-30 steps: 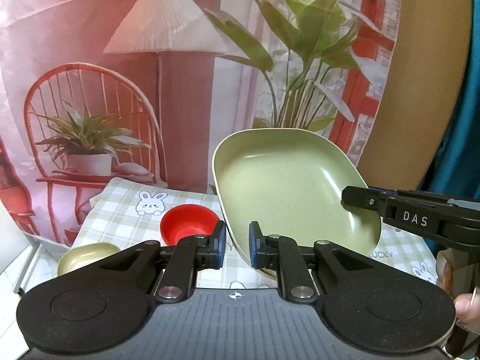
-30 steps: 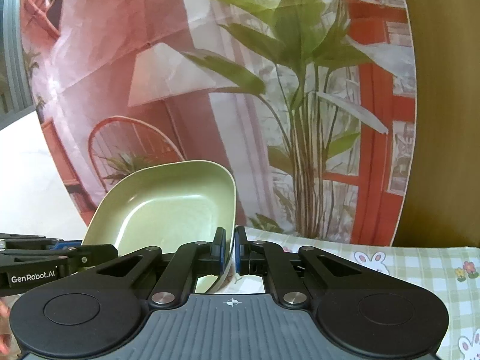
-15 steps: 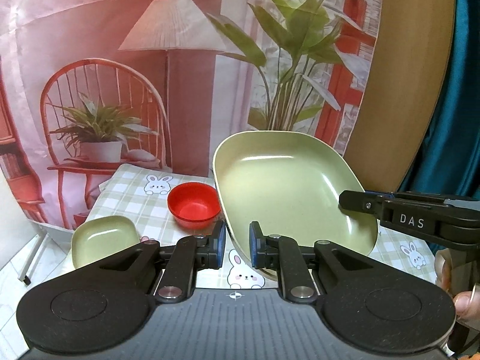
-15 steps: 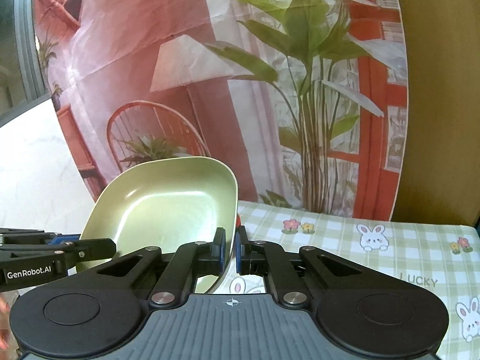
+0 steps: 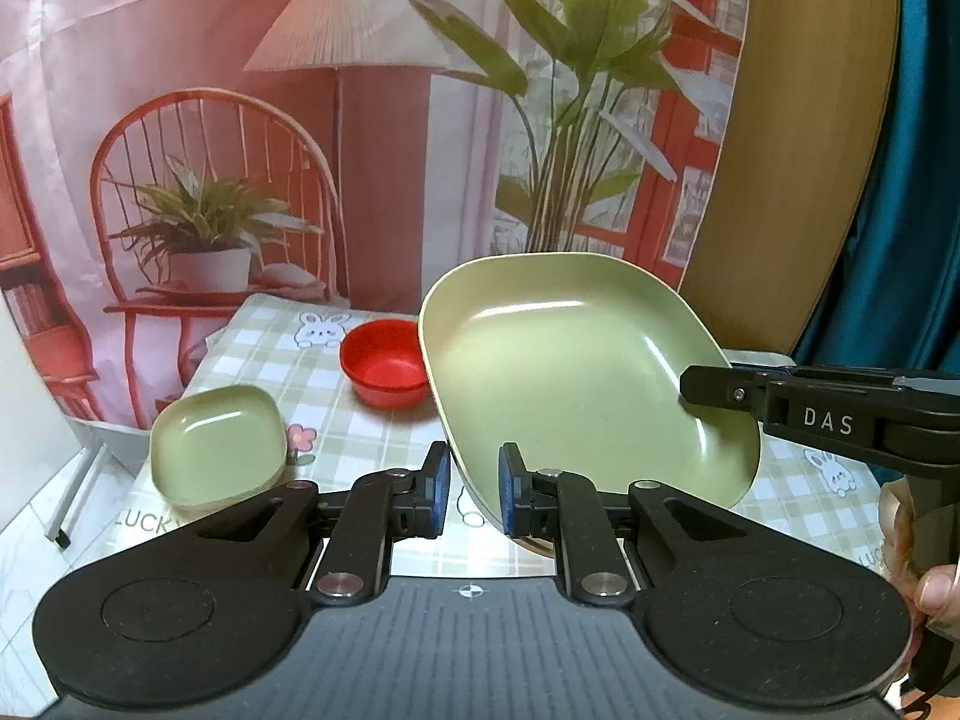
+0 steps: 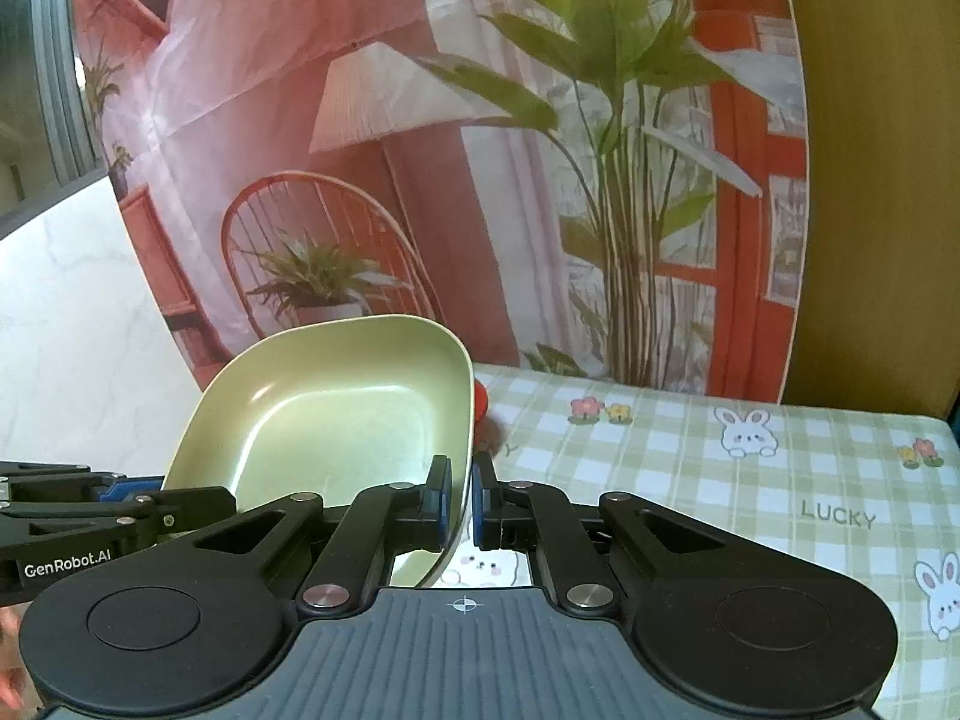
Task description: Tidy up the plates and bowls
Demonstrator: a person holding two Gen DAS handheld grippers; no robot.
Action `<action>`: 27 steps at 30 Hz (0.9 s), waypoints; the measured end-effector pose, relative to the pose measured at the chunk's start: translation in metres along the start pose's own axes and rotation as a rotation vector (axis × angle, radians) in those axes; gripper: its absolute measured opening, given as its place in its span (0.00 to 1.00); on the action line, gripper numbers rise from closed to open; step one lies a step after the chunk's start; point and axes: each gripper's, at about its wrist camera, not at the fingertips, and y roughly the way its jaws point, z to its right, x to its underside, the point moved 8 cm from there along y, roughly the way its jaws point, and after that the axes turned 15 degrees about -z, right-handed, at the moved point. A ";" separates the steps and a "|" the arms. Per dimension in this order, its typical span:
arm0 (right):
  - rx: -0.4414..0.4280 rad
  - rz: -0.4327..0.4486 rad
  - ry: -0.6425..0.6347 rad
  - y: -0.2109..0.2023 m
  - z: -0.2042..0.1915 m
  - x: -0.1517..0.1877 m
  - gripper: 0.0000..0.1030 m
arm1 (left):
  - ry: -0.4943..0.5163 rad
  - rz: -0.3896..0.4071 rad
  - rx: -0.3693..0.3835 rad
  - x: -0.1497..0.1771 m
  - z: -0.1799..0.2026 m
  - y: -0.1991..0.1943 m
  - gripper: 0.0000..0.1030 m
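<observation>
Your left gripper [image 5: 471, 495], lower centre of its own view, points forward and somewhat downward. Its jaws are narrow, clamped on the near rim of the large pale-green rounded-square plate [image 5: 576, 372].

Your right gripper [image 6: 461, 504], lower centre of its view, is angled much the same; its jaws are nearly together, pinching that plate's right-hand rim. In the left view it enters from the right edge, with your fingers [image 5: 936, 585] visible at the lower right.

The plate is tilted, held between both grippers above the green-and-white checked tablecloth with rabbit prints [image 6: 750, 480].

A small red round bowl [image 5: 384, 363] sits on the cloth at centre left, just beside the plate's left edge as seen.

A small pale-green rounded-square dish [image 5: 219, 444] sits at the lower left, near the table's corner and apart from the bowl.
</observation>
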 end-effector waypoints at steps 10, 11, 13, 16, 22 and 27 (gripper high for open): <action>0.002 -0.056 -0.005 0.010 -0.005 0.026 0.08 | -0.012 -0.053 0.014 0.022 -0.005 0.011 0.17; 0.000 -0.064 -0.007 0.012 -0.006 0.029 0.08 | -0.013 -0.059 0.015 0.025 -0.005 0.012 0.17; -0.002 -0.078 -0.007 0.015 -0.007 0.035 0.08 | -0.016 -0.071 0.017 0.031 -0.007 0.014 0.17; -0.004 -0.103 -0.008 0.020 -0.009 0.044 0.08 | -0.017 -0.091 0.018 0.039 -0.008 0.018 0.17; -0.005 -0.158 -0.013 0.030 -0.010 0.062 0.08 | -0.018 -0.131 0.020 0.054 -0.009 0.028 0.17; -0.003 -0.219 -0.011 0.045 -0.008 0.078 0.08 | -0.013 -0.174 0.020 0.068 -0.010 0.040 0.17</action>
